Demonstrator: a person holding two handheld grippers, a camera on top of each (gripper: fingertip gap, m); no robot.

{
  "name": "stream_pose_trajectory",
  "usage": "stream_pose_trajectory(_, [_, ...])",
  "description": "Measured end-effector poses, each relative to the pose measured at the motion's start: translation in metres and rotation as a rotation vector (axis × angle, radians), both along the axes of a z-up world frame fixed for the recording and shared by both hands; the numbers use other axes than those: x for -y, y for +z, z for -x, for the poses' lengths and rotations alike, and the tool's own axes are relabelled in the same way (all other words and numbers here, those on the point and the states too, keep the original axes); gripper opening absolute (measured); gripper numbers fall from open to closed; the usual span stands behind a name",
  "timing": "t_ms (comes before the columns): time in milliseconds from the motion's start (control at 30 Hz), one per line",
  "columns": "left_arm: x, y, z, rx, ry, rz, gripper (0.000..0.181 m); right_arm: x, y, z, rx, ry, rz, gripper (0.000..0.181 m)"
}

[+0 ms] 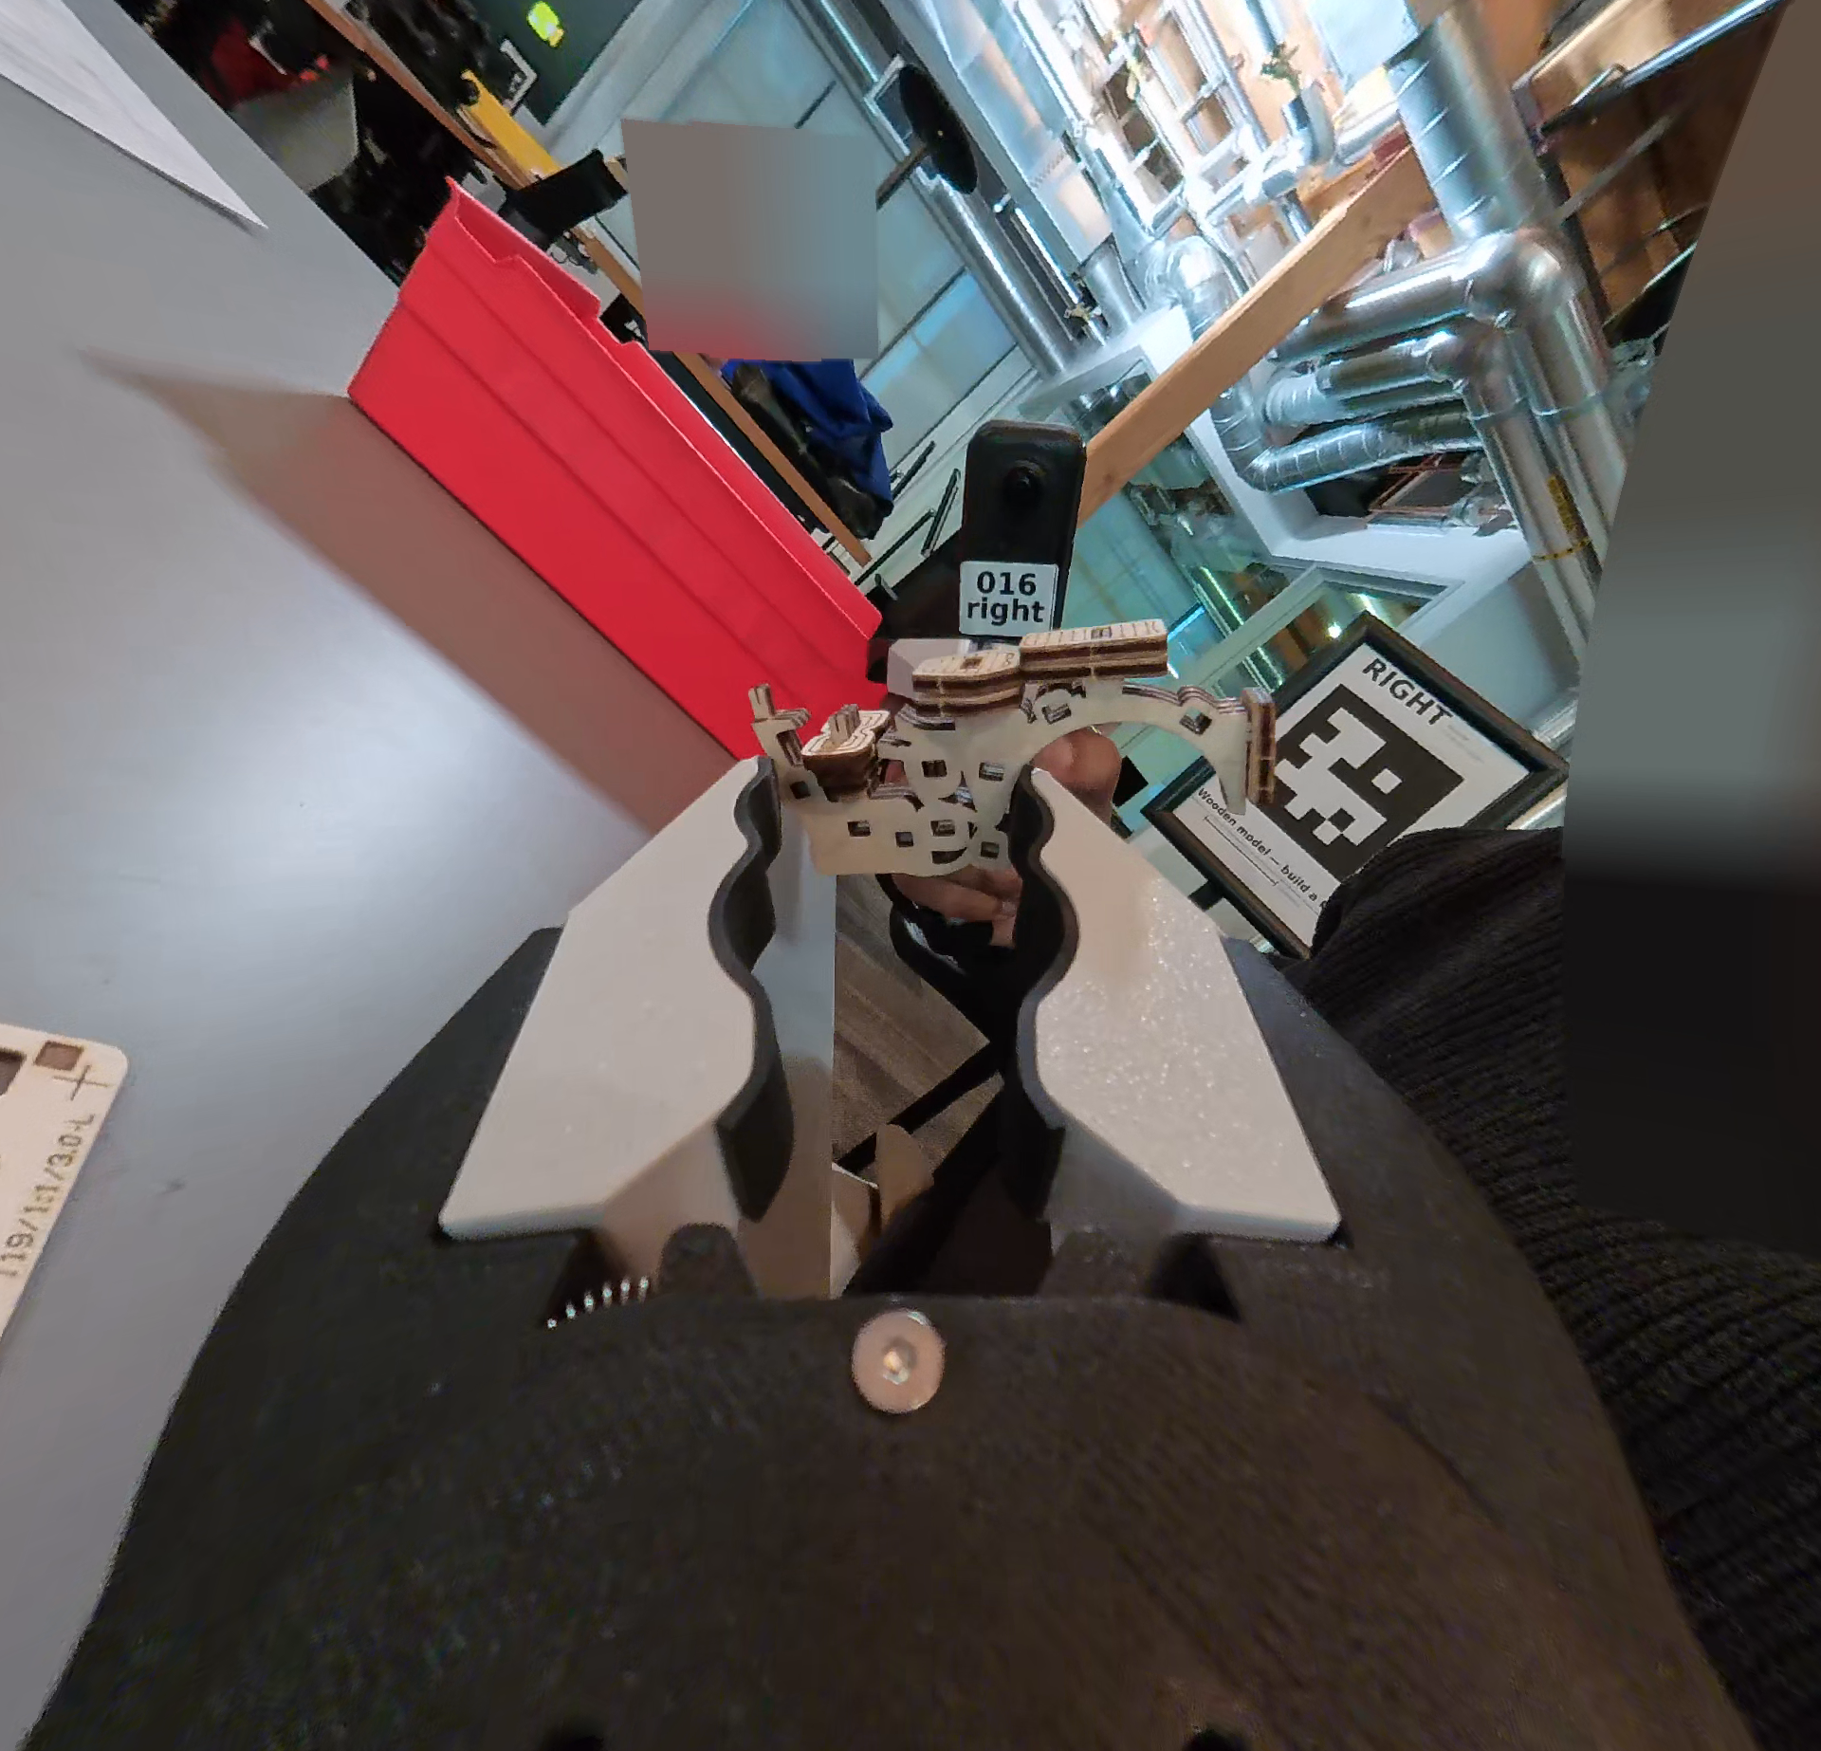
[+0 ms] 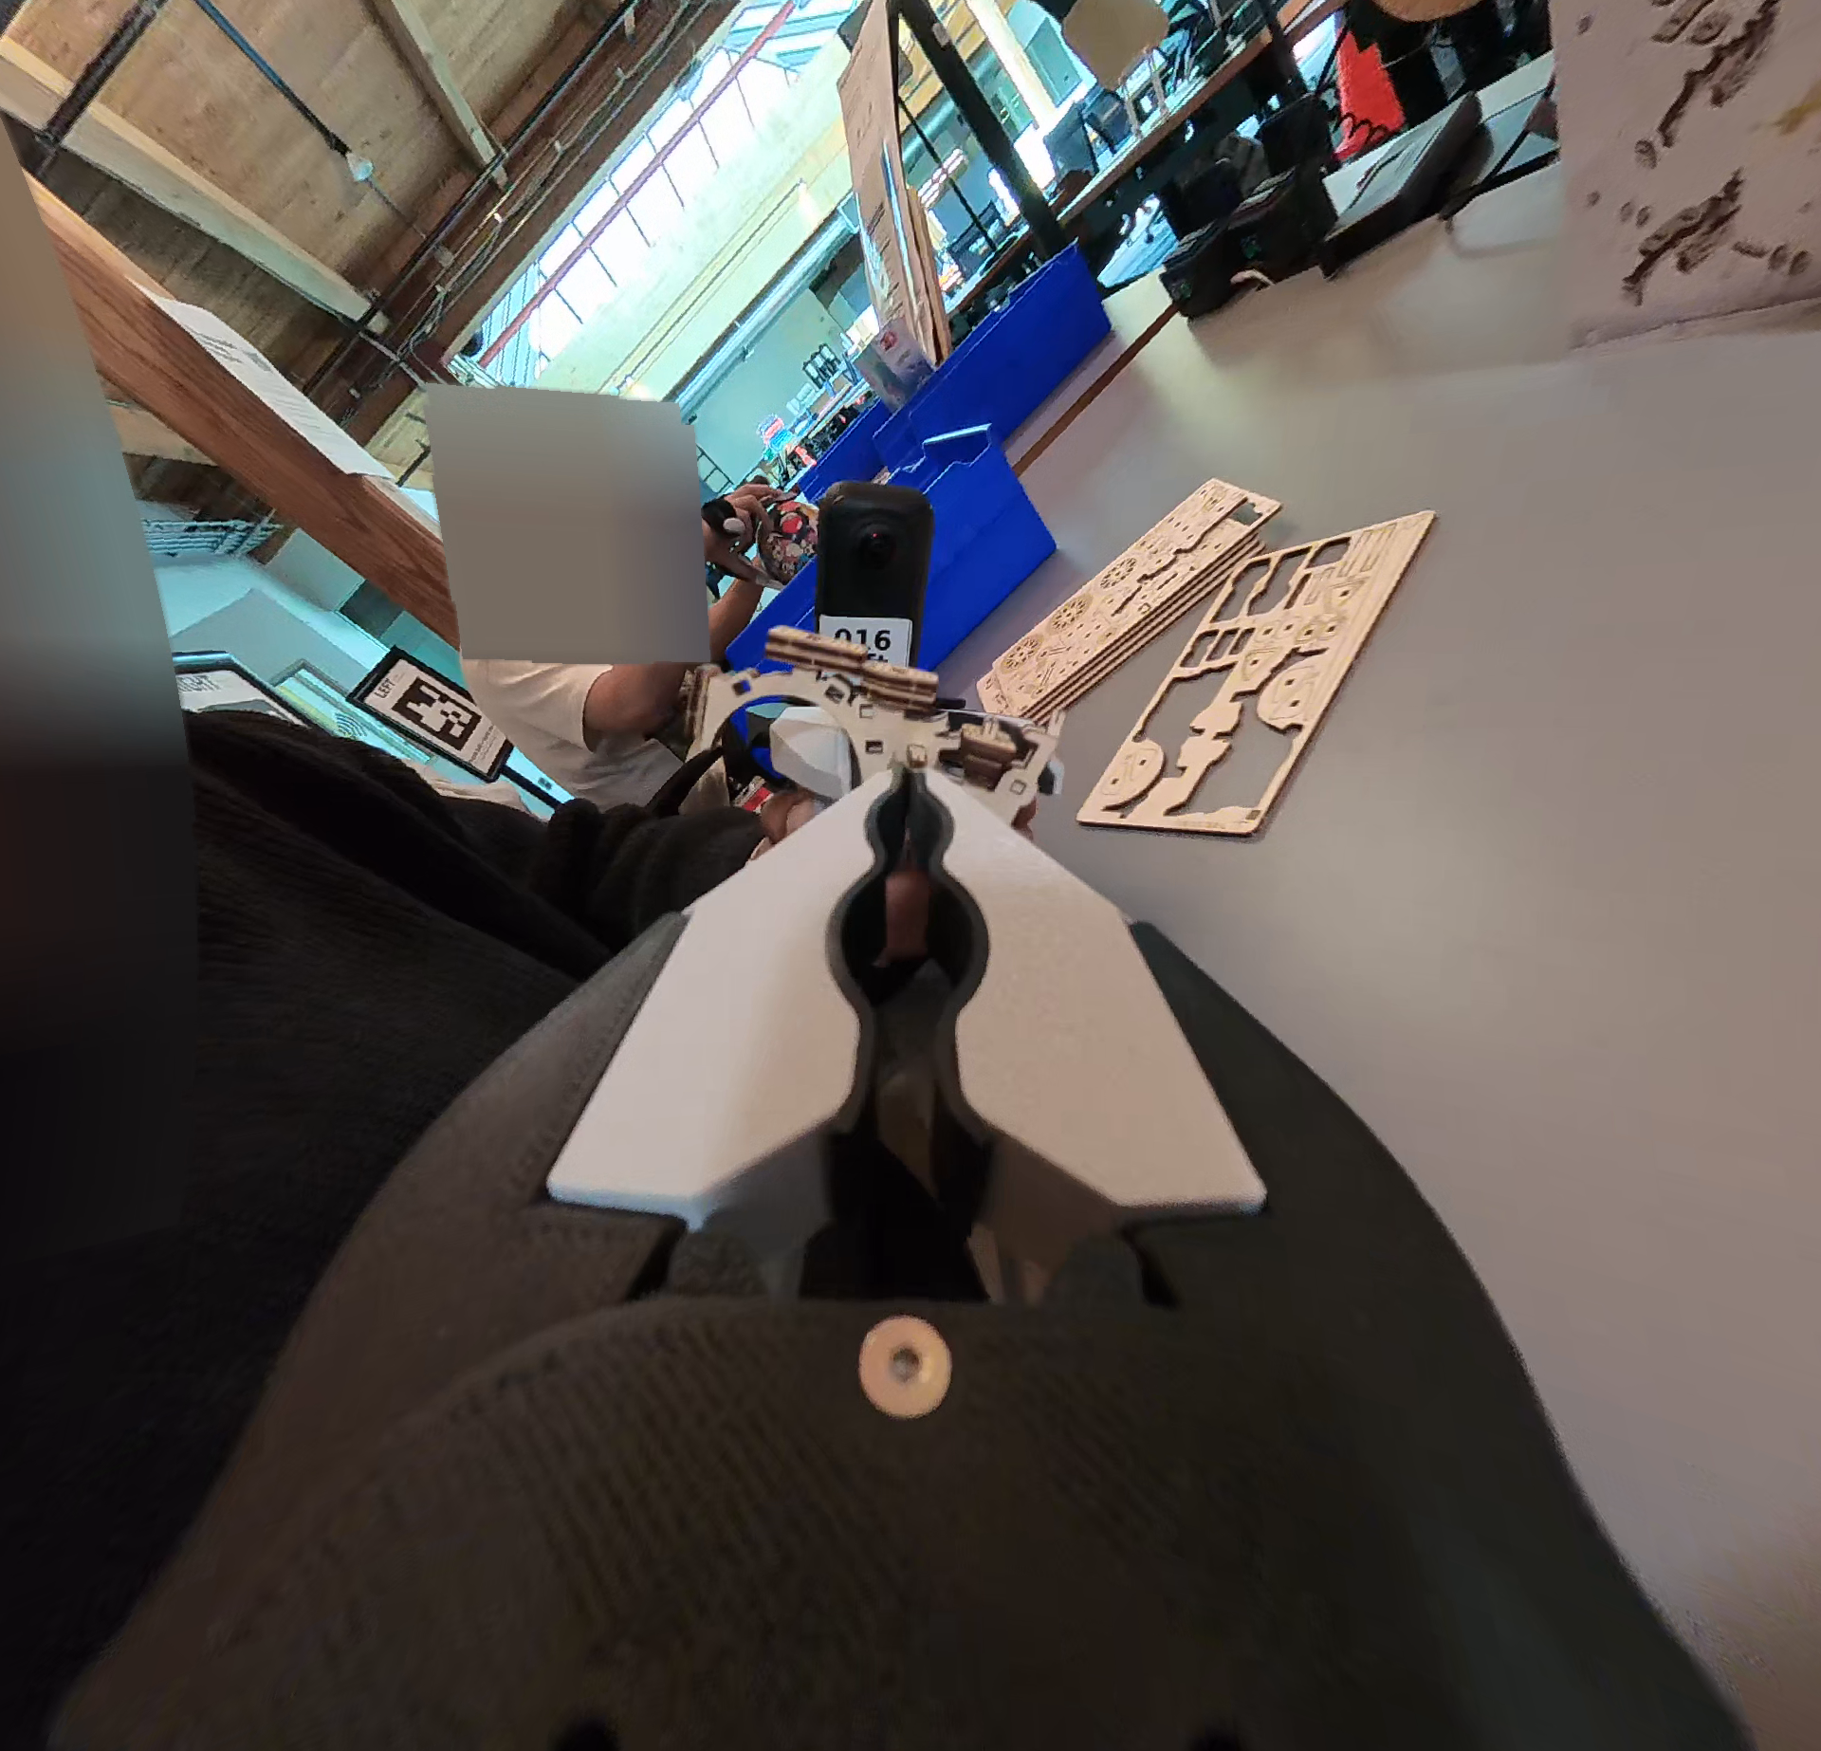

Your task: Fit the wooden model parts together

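Between both grippers, above a grey table: one wooden model assembly is hanging in mid-air.

Left wrist view
- Left gripper: its jaws are standing partly apart, with the lower plate of the model lying between the tips; whether the pads are pressing on it cannot be told.
- Wooden model assembly: a flat, slotted plywood plate is carrying stacked layered blocks along its upper edge and an arched arm reaching right.
- Right gripper: its white fingertip is showing behind the model's upper blocks, below a black camera bearing a white label.
- Red bin: it is sitting on the table, well behind the model.
- Plywood sheet corner: it is lying at the left edge.
- Framed marker card: it is standing to the right.

Right wrist view
- Right gripper: its jaws are closing nearly to contact, pinching the thin edge of the model.
- Wooden model assembly: it is sitting at the fingertips, seen edge-on.
- Stack of part sheets: it is lying on the table, just beside an emptied part sheet.
- Blue bins: they are standing behind the sheets.
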State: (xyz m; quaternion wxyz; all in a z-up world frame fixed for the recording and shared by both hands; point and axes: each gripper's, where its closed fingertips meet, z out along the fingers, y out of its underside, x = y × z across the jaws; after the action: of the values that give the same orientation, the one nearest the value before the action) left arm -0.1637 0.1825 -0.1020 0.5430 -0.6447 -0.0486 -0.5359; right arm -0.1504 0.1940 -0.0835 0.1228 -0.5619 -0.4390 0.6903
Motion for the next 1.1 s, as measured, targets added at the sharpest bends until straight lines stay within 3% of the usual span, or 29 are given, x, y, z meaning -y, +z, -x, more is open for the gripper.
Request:
stream_pose_trajectory(367, [0.002,-0.001,-0.004,0.003,-0.016,0.007,0.046,0.019,-0.009,0.009,0.038,0.040,-0.010,0.000])
stream_pose_trajectory(900, [0.000,0.000,0.002,0.000,0.014,0.011,0.045,0.001,-0.004,0.004,0.029,-0.013,-0.024,0.000])
stream_pose_trajectory(1100, [0.000,-0.001,-0.004,0.004,-0.002,0.019,0.045,0.010,-0.008,0.006,0.041,0.019,-0.012,0.000])
